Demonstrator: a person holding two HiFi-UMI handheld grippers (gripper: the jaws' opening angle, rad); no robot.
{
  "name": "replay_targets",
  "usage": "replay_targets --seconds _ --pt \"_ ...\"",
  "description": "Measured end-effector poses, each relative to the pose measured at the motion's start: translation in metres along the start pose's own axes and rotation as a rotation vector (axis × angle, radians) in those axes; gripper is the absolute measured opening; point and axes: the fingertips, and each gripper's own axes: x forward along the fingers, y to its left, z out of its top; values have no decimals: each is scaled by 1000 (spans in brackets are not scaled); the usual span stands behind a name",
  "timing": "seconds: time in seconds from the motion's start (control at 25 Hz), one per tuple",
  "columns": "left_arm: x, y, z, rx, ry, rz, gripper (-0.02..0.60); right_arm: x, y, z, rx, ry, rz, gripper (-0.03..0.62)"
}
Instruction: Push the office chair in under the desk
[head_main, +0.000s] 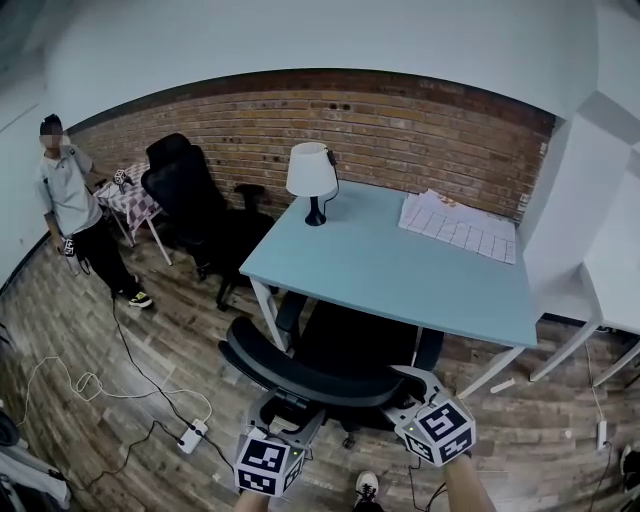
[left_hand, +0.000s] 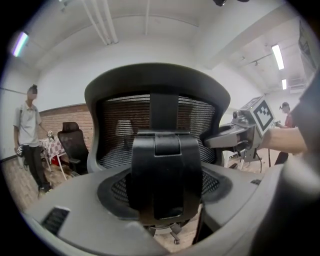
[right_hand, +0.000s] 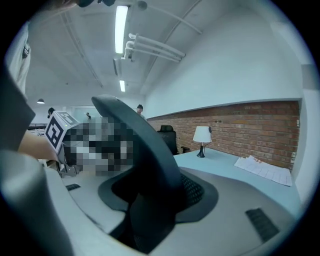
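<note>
A black mesh office chair (head_main: 300, 370) stands at the near side of the light blue desk (head_main: 400, 270), with its seat under the desktop and its backrest toward me. My left gripper (head_main: 285, 412) is behind the backrest's lower middle. In the left gripper view its jaws (left_hand: 165, 197) are closed on the chair's black back bracket (left_hand: 165, 170), which fills the gap between the pads. My right gripper (head_main: 412, 385) is at the backrest's right end. In the right gripper view the backrest's rim (right_hand: 150, 160) runs between its jaws (right_hand: 155, 202), and the pads are against it.
A white lamp (head_main: 310, 180) and papers (head_main: 460, 228) are on the desk. A second black chair (head_main: 195, 205) and a small checked table (head_main: 130, 200) stand by the brick wall, next to a person (head_main: 75, 215). A power strip (head_main: 193, 435) and cables lie on the floor at the left. A white table (head_main: 610, 270) stands to the right.
</note>
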Motion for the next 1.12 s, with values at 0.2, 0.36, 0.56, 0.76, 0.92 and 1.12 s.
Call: replay_targets --seconds 0.2,0.36,0.56,0.76,0.92,1.12 --pt "10 2 7 -37 -70 -43 333 4 -9 3 25 -18 31 219" --pt "16 9 12 -47 -111 -52 342 9 -13 7 36 -32 71 216" --pt "19 13 18 -60 -148 -47 350 10 -16 10 53 -38 91 212" --pt "31 15 22 -59 -156 -48 351 15 -28 11 58 -42 89 212" --pt "44 15 23 -57 -148 -50 351 19 -40 10 55 -42 79 213" --pt "68 16 29 -58 -133 -49 351 28 -65 13 52 -43 69 215"
